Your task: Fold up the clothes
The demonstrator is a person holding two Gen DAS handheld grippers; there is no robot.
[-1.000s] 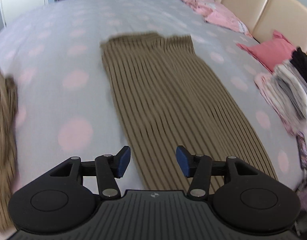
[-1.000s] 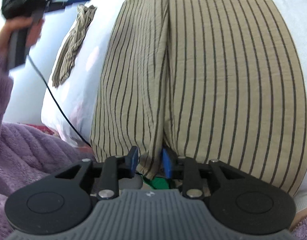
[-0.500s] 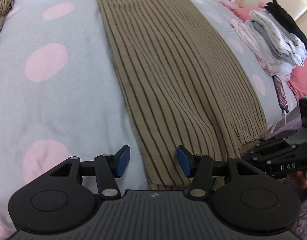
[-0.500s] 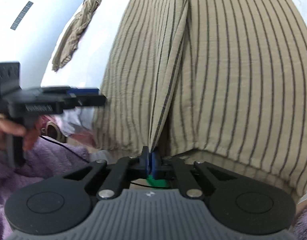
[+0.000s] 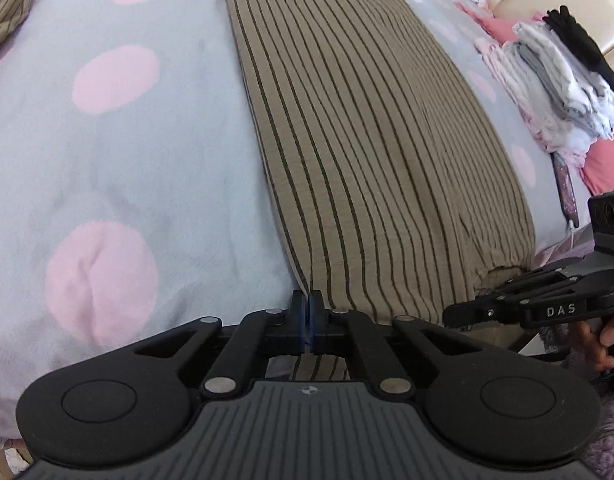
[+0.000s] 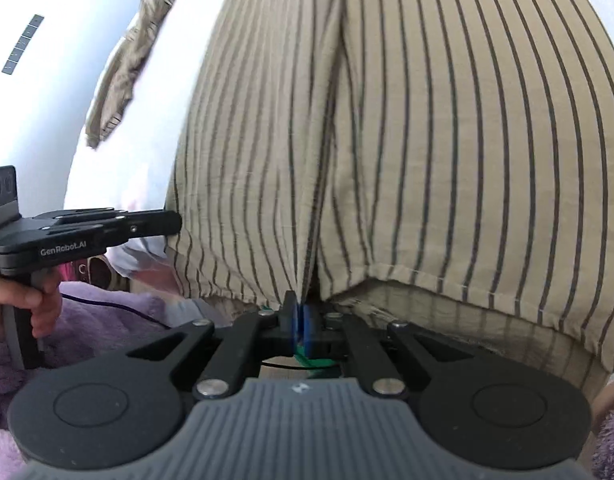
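Looking along the left gripper (image 5: 306,312), we have its blue pads pressed together on the near left corner of the striped trousers (image 5: 367,128), which lie flat and lengthwise on the spotted bedspread (image 5: 107,128), reaching away toward the far side. The right gripper (image 5: 487,308) shows at the trousers' other near corner, by the hem. A folded stack (image 5: 555,76) sits well off to the right, and a crumpled striped garment (image 5: 11,8) lies far left. From the right wrist view, the right gripper (image 6: 299,316) is clamped on a pinch of hem (image 6: 427,274), with cloth ridged up between its pads. To fold well, we judge both corners should rise together, level and taut, then travel straight toward the far end so the edges meet squarely and the stripes stay aligned.
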